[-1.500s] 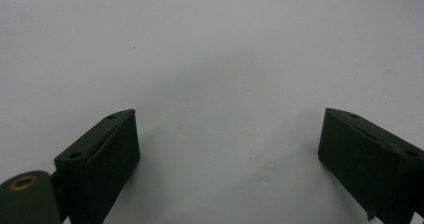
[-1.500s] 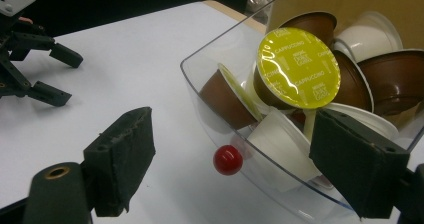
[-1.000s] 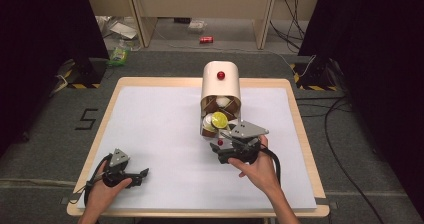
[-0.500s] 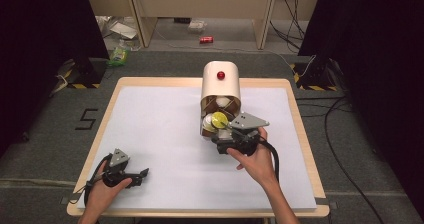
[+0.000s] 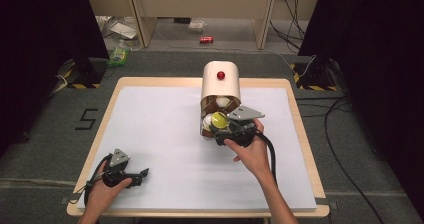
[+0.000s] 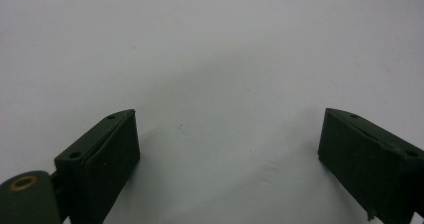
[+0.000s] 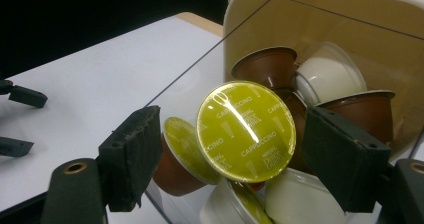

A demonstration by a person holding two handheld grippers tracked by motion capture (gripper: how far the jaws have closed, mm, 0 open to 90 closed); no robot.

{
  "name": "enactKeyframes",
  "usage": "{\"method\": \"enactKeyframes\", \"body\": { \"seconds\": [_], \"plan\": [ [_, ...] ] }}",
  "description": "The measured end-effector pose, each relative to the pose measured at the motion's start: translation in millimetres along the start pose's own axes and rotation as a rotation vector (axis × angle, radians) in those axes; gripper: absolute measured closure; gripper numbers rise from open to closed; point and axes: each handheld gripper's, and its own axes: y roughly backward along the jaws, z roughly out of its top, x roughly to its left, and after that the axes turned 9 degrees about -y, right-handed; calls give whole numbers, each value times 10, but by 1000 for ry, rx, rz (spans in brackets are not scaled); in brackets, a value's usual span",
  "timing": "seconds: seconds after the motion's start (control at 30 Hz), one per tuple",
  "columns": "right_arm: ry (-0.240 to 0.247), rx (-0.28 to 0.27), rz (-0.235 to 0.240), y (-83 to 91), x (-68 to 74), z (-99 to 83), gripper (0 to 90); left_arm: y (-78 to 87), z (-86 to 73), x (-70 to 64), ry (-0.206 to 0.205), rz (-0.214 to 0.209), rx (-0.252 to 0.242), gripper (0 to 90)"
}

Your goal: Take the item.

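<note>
Right gripper view: hand-held gripper (image 7: pixel 227 154) around capsule (image 7: pixel 245 131).

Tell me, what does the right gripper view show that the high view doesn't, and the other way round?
Right gripper view: the word CAPPUCCINO printed on the round yellow-green foil capsule lid, with brown and white capsules behind clear plastic. High view: the red round button on the cream dispenser, the red can on the floor, and the person's left hand. Both: the dispenser, the green-lidded capsule, the right tool open around it, the left tool and the white table.
</note>
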Motion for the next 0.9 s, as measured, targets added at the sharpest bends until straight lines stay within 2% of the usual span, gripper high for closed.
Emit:
{"method": "enactKeyframes", "body": {
  "seconds": [0.43,0.9],
  "plan": [
    [-23,18,-12,-126,-36,0,241,0,0,0,0,0,0,87],
    [-23,18,-11,-131,-36,0,240,0,0,0,0,0,0,87]
  ]
}}
